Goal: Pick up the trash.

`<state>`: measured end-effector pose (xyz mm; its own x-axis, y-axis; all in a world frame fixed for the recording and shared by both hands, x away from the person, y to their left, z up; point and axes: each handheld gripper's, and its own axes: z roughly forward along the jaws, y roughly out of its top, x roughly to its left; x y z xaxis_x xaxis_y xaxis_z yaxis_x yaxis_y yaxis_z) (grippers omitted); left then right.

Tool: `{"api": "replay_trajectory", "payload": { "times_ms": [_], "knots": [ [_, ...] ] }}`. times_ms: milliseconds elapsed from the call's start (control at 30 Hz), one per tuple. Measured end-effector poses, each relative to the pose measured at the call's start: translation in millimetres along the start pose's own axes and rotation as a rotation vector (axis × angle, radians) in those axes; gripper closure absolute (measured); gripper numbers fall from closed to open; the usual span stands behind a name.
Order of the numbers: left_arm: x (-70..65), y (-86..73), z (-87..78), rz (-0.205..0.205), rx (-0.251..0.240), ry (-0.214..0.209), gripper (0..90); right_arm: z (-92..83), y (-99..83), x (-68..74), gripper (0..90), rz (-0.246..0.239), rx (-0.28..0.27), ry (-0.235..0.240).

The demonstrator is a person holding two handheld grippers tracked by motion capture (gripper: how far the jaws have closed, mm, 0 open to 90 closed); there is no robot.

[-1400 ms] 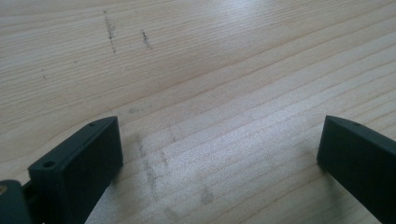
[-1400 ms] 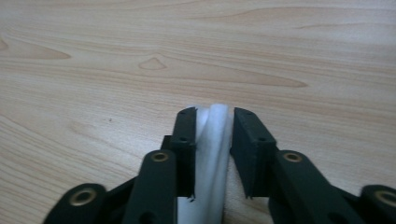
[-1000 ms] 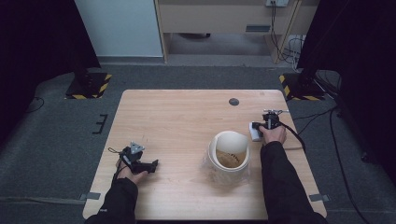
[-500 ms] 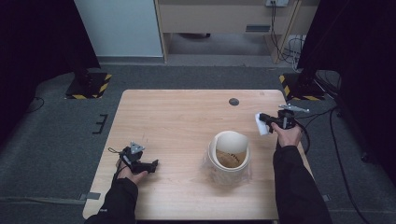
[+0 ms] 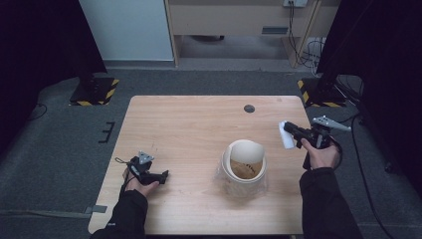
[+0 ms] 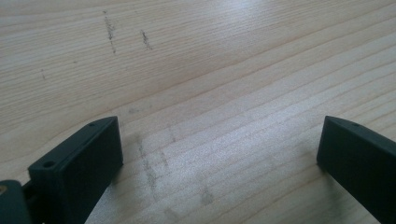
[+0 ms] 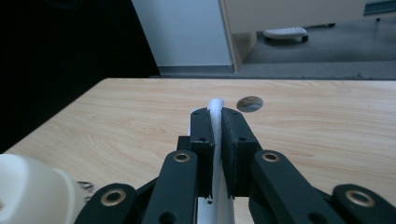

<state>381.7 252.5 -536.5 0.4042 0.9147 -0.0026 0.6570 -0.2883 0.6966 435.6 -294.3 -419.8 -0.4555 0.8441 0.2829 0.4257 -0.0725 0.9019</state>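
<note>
Surface: wooden table [image 5: 199,129], dark carpet around it.
Left gripper [image 5: 158,176]: resting on the table near the front left edge; jaws spread wide, bare wood between them.
Cream container [image 5: 245,158]: standing on the table between the two grippers, nearer the right one.
Right gripper [image 5: 291,130]: raised above the right table edge; jaws pressed onto a flat white piece [image 7: 215,108].
White piece: protrudes beyond the jaw tips, pointing toward the table hole [image 7: 250,103].

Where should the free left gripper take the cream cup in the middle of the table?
Take the cream cup by its upper wall, near the rim, coming in level from the table's left, where the left gripper lies with fingers open. The cup stands upright with its mouth open upward, and its left side is unobstructed; its base sits in crinkled clear wrap.
</note>
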Motion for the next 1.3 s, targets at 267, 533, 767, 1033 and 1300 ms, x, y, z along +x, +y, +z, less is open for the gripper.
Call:
{"api": "replay_trajectory", "payload": {
  "times_ms": [267, 533, 767, 1033, 1300],
  "knots": [
    [0.0, 1.4, -1.5, 0.003, 0.005, -0.005, 4.8, -21.9, -0.1, 11.2, 83.7, -0.021, -0.059, 0.030],
    [-2.5, 9.7, -9.4, -0.023, 0.002, -0.040, 14.3, -30.8, -0.6, 11.5, 83.7, -0.019, -0.077, 0.035],
    [-6.8, 17.4, -17.1, -0.025, -0.078, -0.068, 15.5, -41.9, 9.6, 15.7, 83.7, -0.030, -0.120, 0.059],
    [-12.6, 23.2, -24.9, -0.038, -0.153, -0.102, 18.0, -50.8, 18.6, 25.6, 83.8, -0.051, -0.153, 0.090],
    [-15.8, 28.9, -34.5, -0.056, -0.230, -0.114, 19.5, -60.5, 30.2, 40.9, 83.8, -0.085, -0.198, 0.131]
  ]
}}
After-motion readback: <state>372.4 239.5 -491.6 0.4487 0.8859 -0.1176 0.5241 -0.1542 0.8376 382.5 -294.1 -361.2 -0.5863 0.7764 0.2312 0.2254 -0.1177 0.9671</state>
